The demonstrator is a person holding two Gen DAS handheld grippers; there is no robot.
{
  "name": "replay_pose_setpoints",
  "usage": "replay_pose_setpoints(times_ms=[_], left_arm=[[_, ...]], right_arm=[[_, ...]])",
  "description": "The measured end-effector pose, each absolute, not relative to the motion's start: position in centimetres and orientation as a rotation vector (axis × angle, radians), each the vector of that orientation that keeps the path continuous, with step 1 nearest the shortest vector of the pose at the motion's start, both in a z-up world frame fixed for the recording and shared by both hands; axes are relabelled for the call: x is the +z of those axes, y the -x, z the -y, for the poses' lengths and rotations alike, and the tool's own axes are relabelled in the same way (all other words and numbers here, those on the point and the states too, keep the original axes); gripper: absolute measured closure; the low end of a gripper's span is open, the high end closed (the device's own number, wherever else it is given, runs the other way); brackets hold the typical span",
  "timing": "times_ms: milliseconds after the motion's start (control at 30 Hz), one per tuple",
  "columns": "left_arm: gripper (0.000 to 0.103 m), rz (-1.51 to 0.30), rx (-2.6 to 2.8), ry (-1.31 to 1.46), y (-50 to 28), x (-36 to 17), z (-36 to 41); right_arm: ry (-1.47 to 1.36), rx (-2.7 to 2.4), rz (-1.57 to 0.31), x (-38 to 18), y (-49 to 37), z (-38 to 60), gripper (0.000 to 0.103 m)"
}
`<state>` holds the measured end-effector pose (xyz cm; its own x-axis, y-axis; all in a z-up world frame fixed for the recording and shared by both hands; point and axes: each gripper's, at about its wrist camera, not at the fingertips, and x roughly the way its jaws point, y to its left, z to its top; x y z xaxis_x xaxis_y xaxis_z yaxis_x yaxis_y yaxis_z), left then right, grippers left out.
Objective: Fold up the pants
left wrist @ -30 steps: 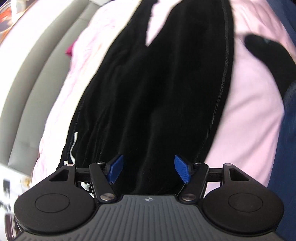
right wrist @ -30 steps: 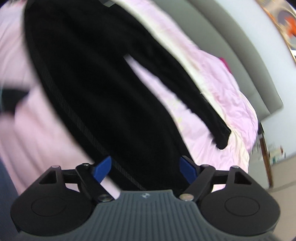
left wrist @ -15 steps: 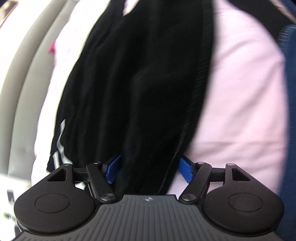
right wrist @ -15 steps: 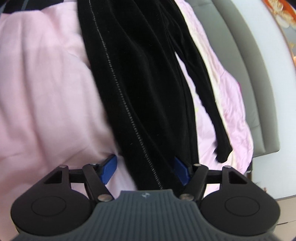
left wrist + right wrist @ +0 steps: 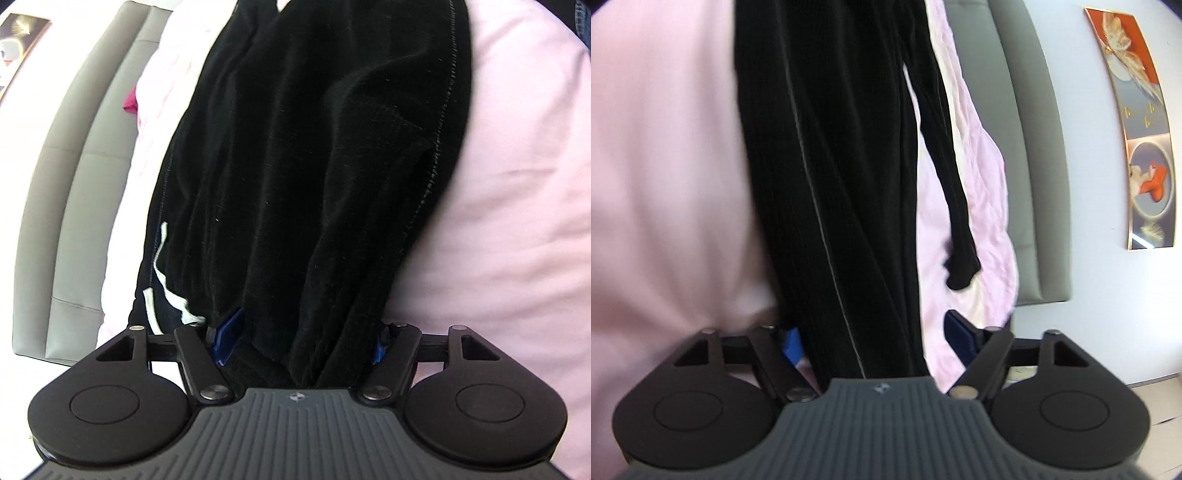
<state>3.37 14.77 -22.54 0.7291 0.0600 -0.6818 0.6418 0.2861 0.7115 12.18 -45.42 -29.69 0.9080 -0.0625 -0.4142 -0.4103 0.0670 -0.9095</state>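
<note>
Black ribbed fabric pants [image 5: 314,177] lie lengthwise on the pink bedsheet [image 5: 517,229], now bunched closer than a second ago. Left gripper [image 5: 301,341]: jaws just narrowed, waistband fabric packed between them, grip uncertain. Right gripper [image 5: 871,341]: jaws apart, pants between, right pad clear of cloth.

The left wrist camera is sitting just behind the left gripper [image 5: 301,341] and looking forward and steeply down along its fingers, very close over the black pants [image 5: 314,166] on the pink bedding [image 5: 517,221], with a grey headboard [image 5: 74,184] curving at its left edge. The right wrist camera is riding behind the right gripper [image 5: 873,341], tilting down less, facing the same pants [image 5: 831,166], bedding [image 5: 665,166] and headboard [image 5: 1027,147] from equally near, and taking in a wall picture [image 5: 1141,129] at its right
</note>
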Motion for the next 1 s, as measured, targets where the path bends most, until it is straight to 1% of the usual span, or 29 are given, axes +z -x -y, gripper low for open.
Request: replay_pose_setpoints(times_ms=[33, 100, 133, 167, 200, 233, 267, 333, 400, 467, 567, 667, 833, 1000], left_arm=[[0.030, -0.686, -0.432, -1.227, -3.6, -22.5, -14.6], [0.072, -0.730, -0.453, -1.181, -4.0, -22.0, -14.4], [0.075, -0.754, -0.467, -1.159, -4.4, -21.9, -14.4], [0.079, -0.757, -0.470, -1.161, -4.4, -21.7, -14.3], [0.080, -0.751, -0.476, -1.166, -4.3, -21.6, -14.3], [0.080, -0.750, -0.484, -1.161, -4.4, -21.4, -14.5], [0.081, -0.754, -0.490, -1.148, -4.3, -21.1, -14.7], [0.082, -0.757, -0.500, -1.120, -4.4, -20.4, -15.0], [0.083, -0.750, -0.494, -1.074, -4.4, -19.2, -15.2], [0.083, -0.732, -0.476, -1.007, -4.8, -17.5, -15.5], [0.083, -0.708, -0.453, -0.937, -5.4, -14.6, -15.8], [0.084, -0.729, -0.500, -0.915, -4.6, -12.5, -16.1], [0.084, -0.792, -0.622, -0.960, -1.3, -11.7, -16.4], [0.084, -0.796, -0.648, -0.953, 0.3, -11.9, -16.1]], right_arm=[[1.502, 0.258, -0.394, -29.8, -12.4, 45.7, 0.036], [1.497, 0.241, -0.407, -29.9, -13.3, 45.9, 0.039], [1.496, 0.232, -0.414, -29.8, -13.3, 46.0, 0.042], [1.496, 0.229, -0.430, -29.9, -13.7, 46.0, 0.053], [1.498, 0.234, -0.453, -30.2, -14.1, 46.1, 0.067], [1.502, 0.250, -0.480, -30.4, -14.6, 46.1, 0.073], [1.503, 0.273, -0.503, -30.4, -14.7, 46.0, 0.084], [1.481, 0.295, -0.522, -30.0, -14.2, 46.1, 0.089], [1.442, 0.288, -0.518, -29.0, -14.1, 46.4, 0.098], [1.409, 0.267, -0.505, -27.8, -13.8, 46.6, 0.101], [1.358, 0.220, -0.464, -25.0, -13.5, 46.7, 0.101], [1.341, 0.202, -0.443, -22.8, -12.9, 46.8, 0.102], [1.370, 0.275, -0.462, -20.6, -9.6, 47.4, 0.102], [1.372, 0.310, -0.481, -18.9, -5.5, 48.1, 0.102]])
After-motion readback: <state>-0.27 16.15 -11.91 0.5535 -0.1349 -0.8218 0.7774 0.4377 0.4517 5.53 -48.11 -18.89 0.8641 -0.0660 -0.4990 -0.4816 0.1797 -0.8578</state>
